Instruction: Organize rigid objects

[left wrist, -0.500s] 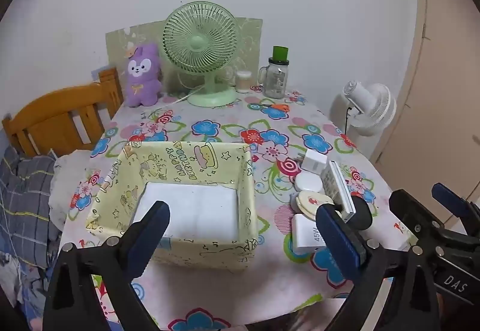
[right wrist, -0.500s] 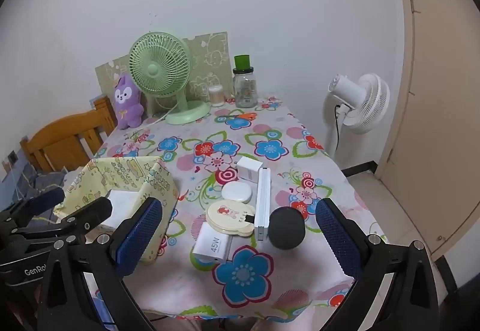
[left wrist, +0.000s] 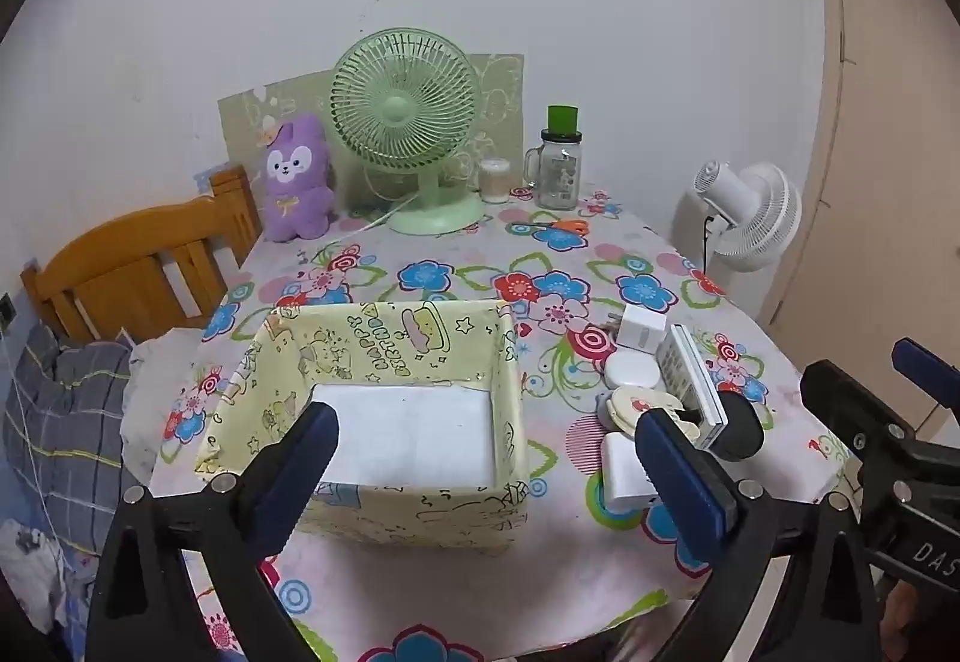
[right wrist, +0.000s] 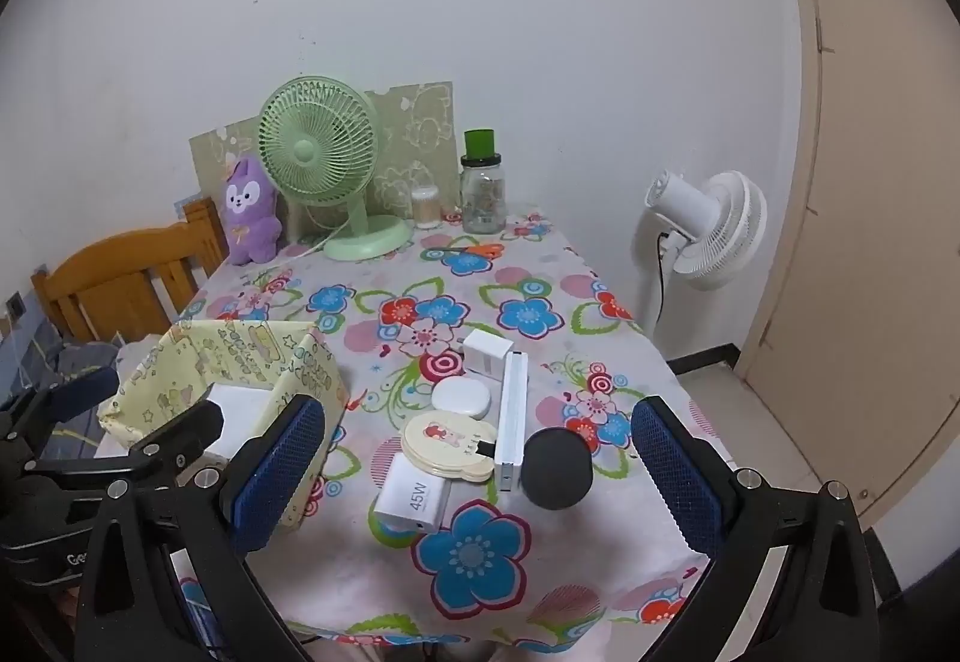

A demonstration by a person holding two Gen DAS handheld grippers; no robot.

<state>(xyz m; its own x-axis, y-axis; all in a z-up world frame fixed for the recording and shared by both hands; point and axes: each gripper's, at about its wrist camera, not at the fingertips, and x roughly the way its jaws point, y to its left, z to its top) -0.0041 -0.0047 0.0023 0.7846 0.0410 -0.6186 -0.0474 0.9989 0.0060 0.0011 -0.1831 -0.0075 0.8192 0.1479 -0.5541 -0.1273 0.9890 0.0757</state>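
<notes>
- Pale yellow cartoon-printed fabric forms the storage box (left wrist: 384,362), which sits open-topped on the left part of the flowered tablecloth (right wrist: 480,290); only its white floor shows inside.
- The left gripper (left wrist: 480,470) hangs over the near edge of the table with its jaws spread wide and nothing between them; its left finger stands in front of the box's near wall.
- The right gripper (right wrist: 474,476) is likewise fully spread and holds nothing (its blue pads flank the cluster of small items without touching any).
- That cluster lies just right of the box: a white charger marked 45W (right wrist: 414,497) nearest the edge, a cream round mirror with ears (right wrist: 447,443) overlapping it, and a white oval case (right wrist: 461,397) behind.
- A long white bar-shaped device (right wrist: 513,413) lies beside them, with a black round puck (right wrist: 557,469) touching its near end and a white plug cube (right wrist: 487,353) at its far end.
- At the far side stand a green desk fan (left wrist: 405,122), a purple plush toy (left wrist: 297,179) and a glass jar with a green lid (left wrist: 561,164).
</notes>
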